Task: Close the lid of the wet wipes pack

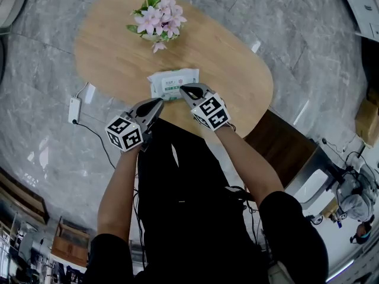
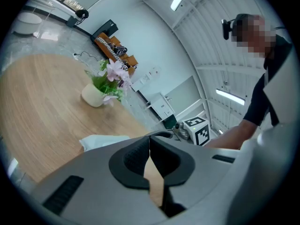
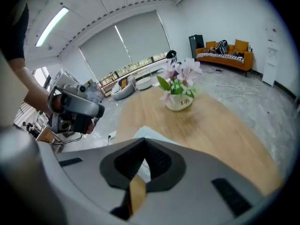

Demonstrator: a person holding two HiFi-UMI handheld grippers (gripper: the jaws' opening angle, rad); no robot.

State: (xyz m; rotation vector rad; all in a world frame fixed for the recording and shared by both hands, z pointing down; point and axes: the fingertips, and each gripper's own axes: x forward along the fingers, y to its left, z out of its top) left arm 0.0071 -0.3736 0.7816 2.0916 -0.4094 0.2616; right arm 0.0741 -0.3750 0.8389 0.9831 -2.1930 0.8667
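Note:
The wet wipes pack (image 1: 173, 83) is white with a green label and lies flat near the front edge of the oval wooden table (image 1: 112, 52). At this size its lid looks flat against the top. My left gripper (image 1: 158, 102) is shut and empty, just off the table's front edge, below and left of the pack. The right gripper (image 1: 184, 89) is also shut and empty, its tip at the pack's front right edge. A corner of the pack (image 2: 101, 141) peeks over the closed left gripper (image 2: 149, 138). The pack (image 3: 151, 136) also shows behind the closed right gripper (image 3: 143, 142).
A white pot of pink flowers (image 1: 157, 18) stands at the table's far side, also seen as the pot (image 2: 96, 95) and the pot (image 3: 180, 100). A white power strip (image 1: 74, 109) with its cable lies on the grey marble floor at left. An orange sofa (image 3: 225, 55) stands far off.

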